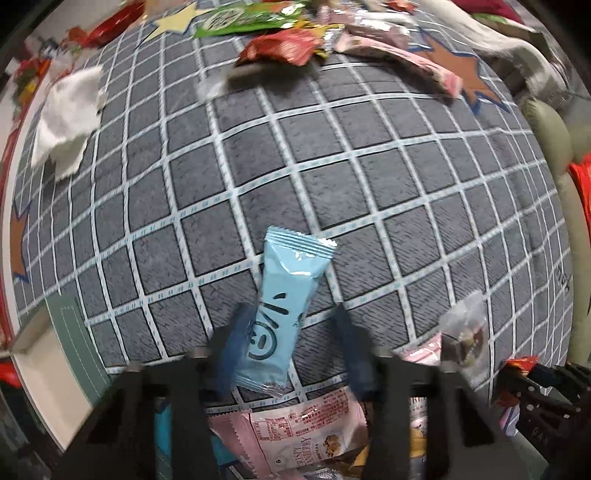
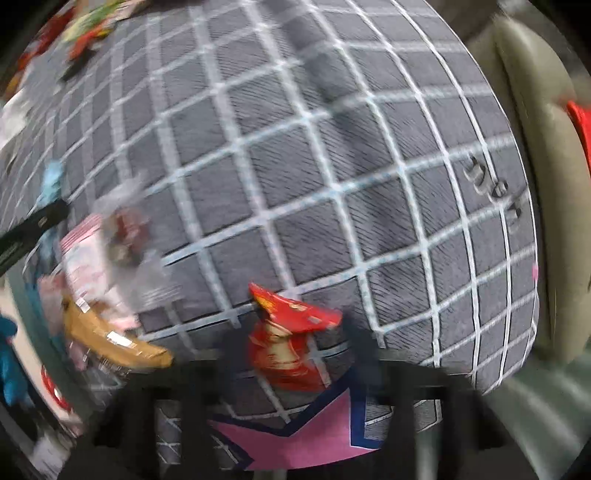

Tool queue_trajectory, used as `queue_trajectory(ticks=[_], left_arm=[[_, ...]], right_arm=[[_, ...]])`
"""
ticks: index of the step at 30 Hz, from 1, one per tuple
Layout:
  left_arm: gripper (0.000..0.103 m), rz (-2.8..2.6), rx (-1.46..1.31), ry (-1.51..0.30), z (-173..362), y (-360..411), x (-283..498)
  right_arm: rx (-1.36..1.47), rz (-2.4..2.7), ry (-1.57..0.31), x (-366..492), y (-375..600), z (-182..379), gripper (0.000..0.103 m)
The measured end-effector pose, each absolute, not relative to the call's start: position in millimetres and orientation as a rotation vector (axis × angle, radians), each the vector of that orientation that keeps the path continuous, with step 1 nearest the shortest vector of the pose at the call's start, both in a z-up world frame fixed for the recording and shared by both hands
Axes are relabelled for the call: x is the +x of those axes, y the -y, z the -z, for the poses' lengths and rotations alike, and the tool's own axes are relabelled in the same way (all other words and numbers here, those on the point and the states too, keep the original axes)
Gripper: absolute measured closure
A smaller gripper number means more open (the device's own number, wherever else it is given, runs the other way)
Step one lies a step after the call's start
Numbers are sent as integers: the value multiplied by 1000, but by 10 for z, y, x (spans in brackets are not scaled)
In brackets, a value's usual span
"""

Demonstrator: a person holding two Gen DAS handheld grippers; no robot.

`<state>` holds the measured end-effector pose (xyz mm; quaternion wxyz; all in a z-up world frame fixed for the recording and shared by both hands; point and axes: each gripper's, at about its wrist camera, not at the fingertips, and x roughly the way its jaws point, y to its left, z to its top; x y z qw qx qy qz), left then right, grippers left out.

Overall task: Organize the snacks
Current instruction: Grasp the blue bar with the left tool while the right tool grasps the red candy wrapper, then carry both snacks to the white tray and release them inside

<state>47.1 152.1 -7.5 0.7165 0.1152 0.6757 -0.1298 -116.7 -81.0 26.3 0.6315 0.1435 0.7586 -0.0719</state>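
In the left wrist view a light blue snack bar (image 1: 284, 306) with a smiley face sits between the blue fingers (image 1: 236, 343) of my left gripper (image 1: 291, 332), above the grey checked cloth (image 1: 332, 166). The fingers stand wide apart, and only the left one touches the wrapper. A pile of pink and yellow snack packs (image 1: 306, 428) lies just below. In the blurred right wrist view a red snack packet (image 2: 291, 339) sits between the dark fingers of my right gripper (image 2: 295, 343). I cannot tell whether they clamp it. More snacks (image 2: 99, 288) are piled at the left.
A heap of green, red and pink snack packs (image 1: 314, 33) lies at the far edge of the cloth. A white tissue (image 1: 70, 114) lies at the left. A clear-wrapped sweet (image 1: 465, 336) sits at the right. A beige cushion (image 2: 535, 147) borders the cloth's right side.
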Motion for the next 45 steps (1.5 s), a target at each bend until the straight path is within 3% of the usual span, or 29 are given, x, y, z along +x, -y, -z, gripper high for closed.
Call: queue_trajectory(ticks=[1,16,32,45], left_arm=[[77,299,258,-1504,68,-1510,464],[77,239,59,-1423,-643,-2160,20],[77,-64,-127,-1421,-798,-3825,-690],[77,-153,-199,-1483,-503,-4359,-987]], right_arm=[[318,151,-1733,-1193,788,-284,73],[459,-7,-1611,-1266,746,-1254,73],[182,-411,-1617,-706,-1351,-909,73],[19,-660,-1651,-425,-3025,-689,73]])
